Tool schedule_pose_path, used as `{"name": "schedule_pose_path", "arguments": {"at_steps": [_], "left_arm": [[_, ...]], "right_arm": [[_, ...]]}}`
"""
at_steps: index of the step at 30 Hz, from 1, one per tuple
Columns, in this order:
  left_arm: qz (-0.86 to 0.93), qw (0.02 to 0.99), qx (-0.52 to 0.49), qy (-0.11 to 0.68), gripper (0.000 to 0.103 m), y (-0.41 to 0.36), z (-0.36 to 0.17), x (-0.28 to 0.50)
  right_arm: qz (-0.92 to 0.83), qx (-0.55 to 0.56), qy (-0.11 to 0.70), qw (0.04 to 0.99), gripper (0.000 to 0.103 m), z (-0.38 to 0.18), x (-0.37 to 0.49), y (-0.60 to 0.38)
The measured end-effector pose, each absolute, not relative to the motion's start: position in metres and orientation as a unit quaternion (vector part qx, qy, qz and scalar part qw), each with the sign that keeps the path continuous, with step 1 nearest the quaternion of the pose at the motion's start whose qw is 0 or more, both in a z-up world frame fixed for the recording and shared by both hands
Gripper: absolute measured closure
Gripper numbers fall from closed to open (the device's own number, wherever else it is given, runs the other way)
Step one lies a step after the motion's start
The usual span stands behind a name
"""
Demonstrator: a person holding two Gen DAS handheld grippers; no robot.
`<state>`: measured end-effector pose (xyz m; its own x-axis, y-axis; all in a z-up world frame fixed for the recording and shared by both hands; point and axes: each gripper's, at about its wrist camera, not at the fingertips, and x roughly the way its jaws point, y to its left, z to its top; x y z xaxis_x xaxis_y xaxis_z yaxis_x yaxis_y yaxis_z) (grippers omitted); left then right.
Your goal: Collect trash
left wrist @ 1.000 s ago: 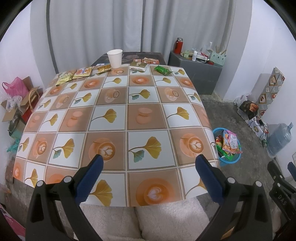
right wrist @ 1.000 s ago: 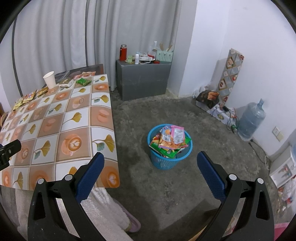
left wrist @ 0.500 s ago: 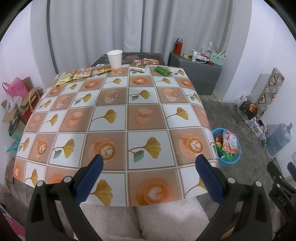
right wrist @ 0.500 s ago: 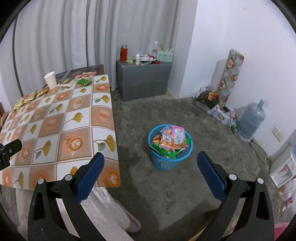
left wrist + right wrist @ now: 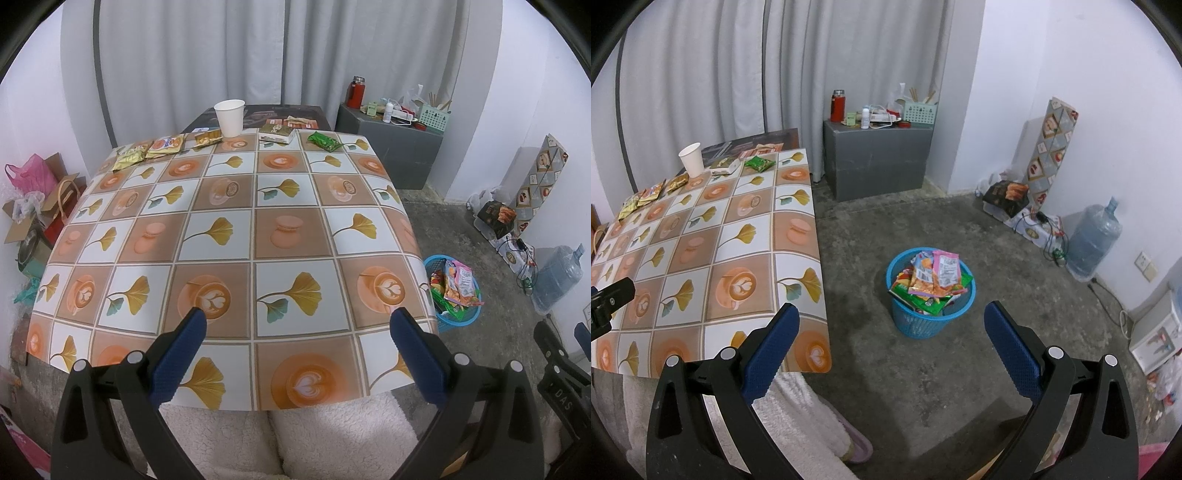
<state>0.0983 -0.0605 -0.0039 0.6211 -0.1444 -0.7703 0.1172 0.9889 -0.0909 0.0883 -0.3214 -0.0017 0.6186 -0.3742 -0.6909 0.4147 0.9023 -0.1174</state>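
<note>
Meanwhile, almost nothing has shifted in the last second: the left gripper (image 5: 295,325) and right gripper (image 5: 888,321) hover released and empty. Snack wrappers (image 5: 147,149) and a white paper cup (image 5: 229,118) wait at the patterned table's (image 5: 288,206) far edge; the round blue plastic basket (image 5: 931,315), right, brims with wrappers, so collecting seems paused.

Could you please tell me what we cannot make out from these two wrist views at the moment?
- Left wrist view: the table edge hides part of the blue basket.
- Both views: wrapper print is too small to read.
- Right wrist view: top packets hide what lies deeper in the basket.
- Right wrist view: the frame edge cuts off the left tool; its fingers are unseen there.
</note>
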Motion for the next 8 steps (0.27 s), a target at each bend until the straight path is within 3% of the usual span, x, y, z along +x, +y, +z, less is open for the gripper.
{"name": "schedule_pose_path", "arguments": {"at_steps": [8], "left_arm": [[-0.072,0.9,-0.018,0.43,0.006,-0.0603,-0.0028,0.0998]], "right_arm": [[-0.221,0.028,0.377,0.899,0.007,-0.0015,0.0893,-0.3207]]}}
